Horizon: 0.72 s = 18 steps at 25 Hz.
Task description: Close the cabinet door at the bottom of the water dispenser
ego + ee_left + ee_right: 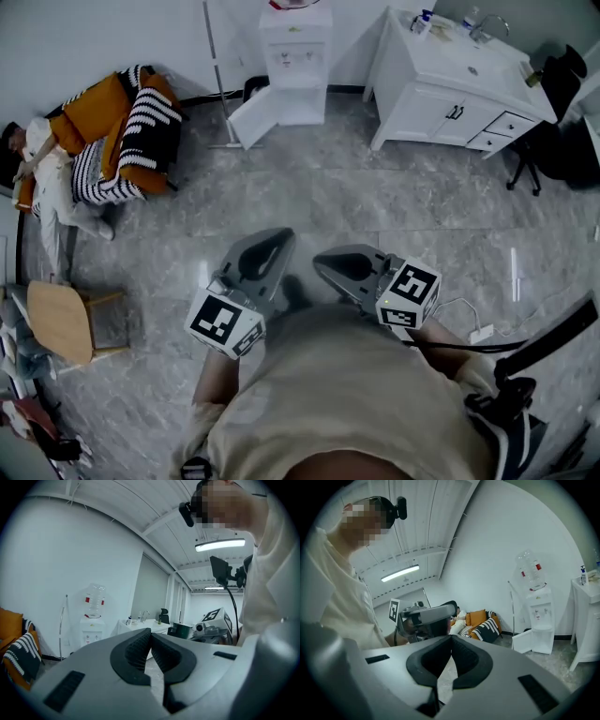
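Observation:
A white water dispenser (295,56) stands against the far wall with a clear bottle on top (529,569). Its bottom cabinet door (251,117) hangs open, swung out to the left; in the right gripper view the same door (522,641) juts toward me. Both grippers are close to my body, far from the dispenser. My left gripper (278,236) is shut with nothing in it, its pads (140,646) meeting at the tips. My right gripper (323,262) is shut and empty too, pads (461,656) touching. The dispenser (92,630) shows small at the left in the left gripper view.
A white vanity cabinet with sink (459,84) stands right of the dispenser. An orange and striped sofa (131,131) with a person lying on it is at the left. A wooden chair (66,323) sits at the near left. A thin pole (217,75) leans beside the dispenser. Cables (478,328) lie on the grey marble floor.

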Available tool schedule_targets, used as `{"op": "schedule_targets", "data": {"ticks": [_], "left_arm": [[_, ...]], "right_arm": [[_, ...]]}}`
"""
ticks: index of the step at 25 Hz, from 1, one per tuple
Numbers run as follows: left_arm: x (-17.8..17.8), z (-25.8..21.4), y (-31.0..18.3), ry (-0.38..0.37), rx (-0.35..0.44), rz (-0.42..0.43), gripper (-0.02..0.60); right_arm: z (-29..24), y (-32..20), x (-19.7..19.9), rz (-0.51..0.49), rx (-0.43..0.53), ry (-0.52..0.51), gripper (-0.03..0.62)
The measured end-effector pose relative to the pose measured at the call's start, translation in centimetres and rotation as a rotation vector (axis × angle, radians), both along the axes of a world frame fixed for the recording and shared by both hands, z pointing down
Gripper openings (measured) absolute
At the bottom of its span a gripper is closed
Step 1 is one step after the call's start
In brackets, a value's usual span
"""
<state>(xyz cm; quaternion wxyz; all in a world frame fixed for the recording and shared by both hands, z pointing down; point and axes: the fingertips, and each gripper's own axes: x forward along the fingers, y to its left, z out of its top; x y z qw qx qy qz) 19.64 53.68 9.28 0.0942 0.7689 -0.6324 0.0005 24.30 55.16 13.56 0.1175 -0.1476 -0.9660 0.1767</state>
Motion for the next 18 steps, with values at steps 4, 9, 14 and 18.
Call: {"op": "schedule_targets", "data": {"ticks": [4,9,14,18], "left_arm": [[-3.3,0.0,-0.1,0.009,0.005,0.015,-0.005],[-5.5,0.6,0.1,0.006,-0.011,0.021,-0.005],[-7.6,0.9,-1.1,0.013,-0.018,0.072,-0.005],[-7.4,1.7,-2.3,0.022,-0.032,0.108,-0.005]], "right_arm": [[0.0,-0.7,-3.1,0.051,0.020,0.026,0.015],[0.5,-0.3,-6.0,0.037,0.022,0.023,0.015],[0.7,-0.6,-8.6,0.050,0.082,0.050,0.015],[1.4,-1.7,-8.5,0.091,0.049,0.065,0.015]]}}
